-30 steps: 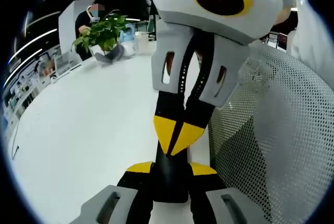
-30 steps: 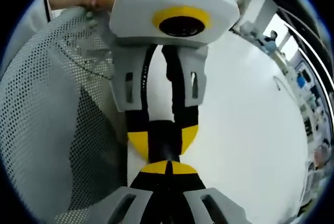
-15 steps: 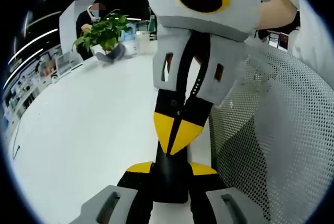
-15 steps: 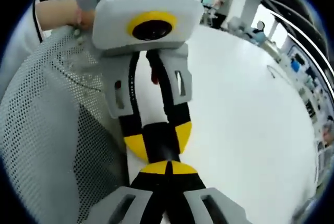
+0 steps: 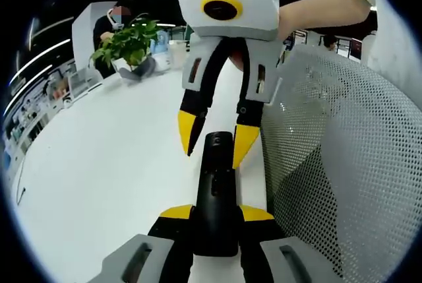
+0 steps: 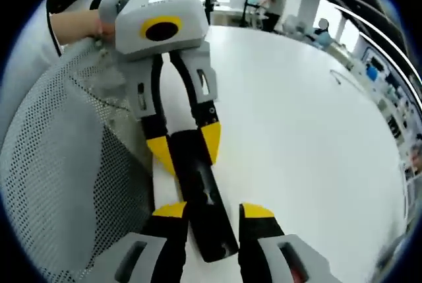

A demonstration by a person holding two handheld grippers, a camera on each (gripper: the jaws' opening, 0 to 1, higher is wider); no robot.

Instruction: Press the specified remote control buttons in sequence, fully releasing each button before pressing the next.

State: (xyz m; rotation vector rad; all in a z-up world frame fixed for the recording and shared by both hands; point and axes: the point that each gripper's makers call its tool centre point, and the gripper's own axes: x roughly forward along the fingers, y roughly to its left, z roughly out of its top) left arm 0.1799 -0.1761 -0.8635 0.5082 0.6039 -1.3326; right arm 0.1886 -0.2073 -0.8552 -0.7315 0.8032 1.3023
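A: What lies between the right tool's (image 6: 212, 210) yellow-tipped jaws?
B: A black remote control (image 6: 200, 197), lengthwise on the white counter (image 6: 303, 131); the jaws stand apart on either side of it, not touching.

A: And at its far end?
B: The left tool (image 6: 184, 143), held by a hand (image 6: 76, 22), clamps that end. A grey mesh chair back (image 6: 59, 164) stands alongside.

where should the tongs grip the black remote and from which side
Grip the remote across its narrow width near one end, jaws on the two long edges, coming in lengthwise. It is a long slim bar lying flat on the white table; the left tongs already hold it so.
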